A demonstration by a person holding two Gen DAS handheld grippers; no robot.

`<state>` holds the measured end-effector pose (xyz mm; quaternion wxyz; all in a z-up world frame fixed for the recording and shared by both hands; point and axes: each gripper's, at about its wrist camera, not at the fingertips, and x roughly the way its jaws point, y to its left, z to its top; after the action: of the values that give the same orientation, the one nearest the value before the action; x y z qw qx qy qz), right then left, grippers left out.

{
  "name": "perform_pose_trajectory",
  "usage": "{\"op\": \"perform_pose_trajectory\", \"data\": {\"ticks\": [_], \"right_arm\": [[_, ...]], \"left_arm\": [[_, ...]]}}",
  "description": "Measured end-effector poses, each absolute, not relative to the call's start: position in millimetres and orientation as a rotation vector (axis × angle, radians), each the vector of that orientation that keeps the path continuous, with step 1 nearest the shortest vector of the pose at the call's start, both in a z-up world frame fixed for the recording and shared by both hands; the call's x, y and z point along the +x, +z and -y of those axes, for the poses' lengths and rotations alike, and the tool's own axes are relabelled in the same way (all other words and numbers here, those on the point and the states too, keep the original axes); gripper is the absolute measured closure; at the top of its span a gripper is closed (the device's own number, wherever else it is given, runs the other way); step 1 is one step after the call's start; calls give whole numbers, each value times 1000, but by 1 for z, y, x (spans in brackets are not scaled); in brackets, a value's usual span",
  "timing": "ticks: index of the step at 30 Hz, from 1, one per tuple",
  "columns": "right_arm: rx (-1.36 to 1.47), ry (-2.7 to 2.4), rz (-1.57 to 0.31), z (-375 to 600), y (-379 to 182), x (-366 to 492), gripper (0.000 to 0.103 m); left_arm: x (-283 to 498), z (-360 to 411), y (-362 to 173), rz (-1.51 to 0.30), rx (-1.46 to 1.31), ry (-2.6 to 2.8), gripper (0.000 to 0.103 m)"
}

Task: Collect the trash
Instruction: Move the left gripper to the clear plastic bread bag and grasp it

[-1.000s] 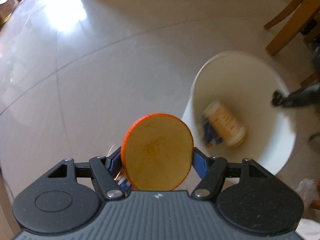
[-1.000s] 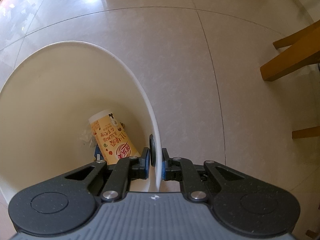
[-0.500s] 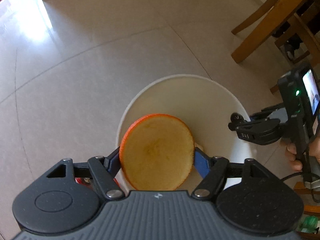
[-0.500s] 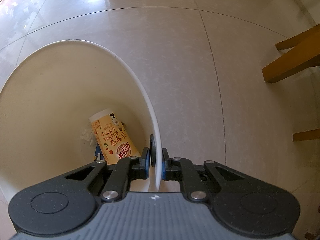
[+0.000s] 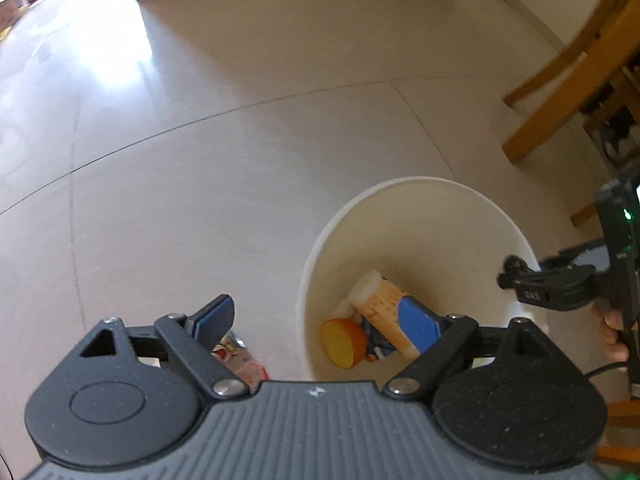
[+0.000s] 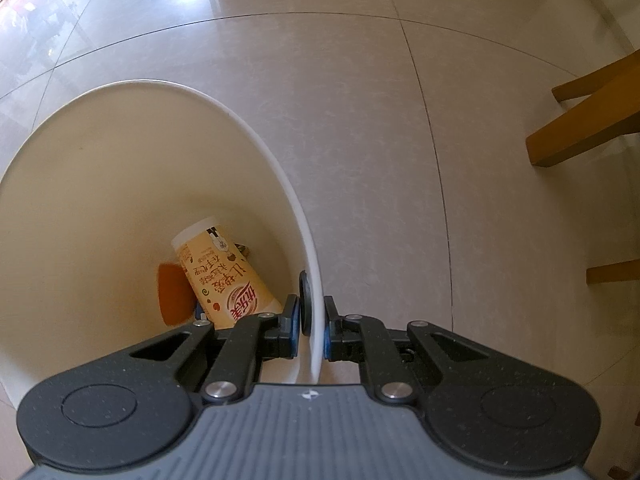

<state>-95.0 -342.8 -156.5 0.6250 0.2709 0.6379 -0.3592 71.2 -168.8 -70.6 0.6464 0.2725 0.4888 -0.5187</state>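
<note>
A: What is largest here?
B: The glossy beige tiled floor (image 5: 240, 168), then the round white plastic bin (image 6: 120, 184) standing on it.

A: And the claws?
B: The right claw (image 6: 312, 324) is clenched on the bin's rim. The left claw (image 5: 316, 320) is released; its jaws have just been opening, with nothing between them.

A: Inside the bin?
B: A cream printed paper cup (image 6: 224, 276) lies on its side at the bottom, with the orange round fruit slice (image 5: 344, 343) just beside it.
</note>
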Motion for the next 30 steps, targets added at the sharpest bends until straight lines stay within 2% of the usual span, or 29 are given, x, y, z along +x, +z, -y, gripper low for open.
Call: {"op": "perform_pose_trajectory", "data": {"ticks": [8,13,22,30], "right_arm": [[621,-833,-1467,343,-157,-92,90],[628,-841,-1465,343,-158,-92,90],[615,-846,-1459,340,-157,-93,89],[576,-813,-1472,335,-157,-92,89]], "left_arm": [[106,131,-77,-1091,561,-1048,14],[111,105,-102,-1088,542,-974,14],[90,59,-186,-1092,590,-934,14],[62,54,-267,-1148,667,-947,15]]}}
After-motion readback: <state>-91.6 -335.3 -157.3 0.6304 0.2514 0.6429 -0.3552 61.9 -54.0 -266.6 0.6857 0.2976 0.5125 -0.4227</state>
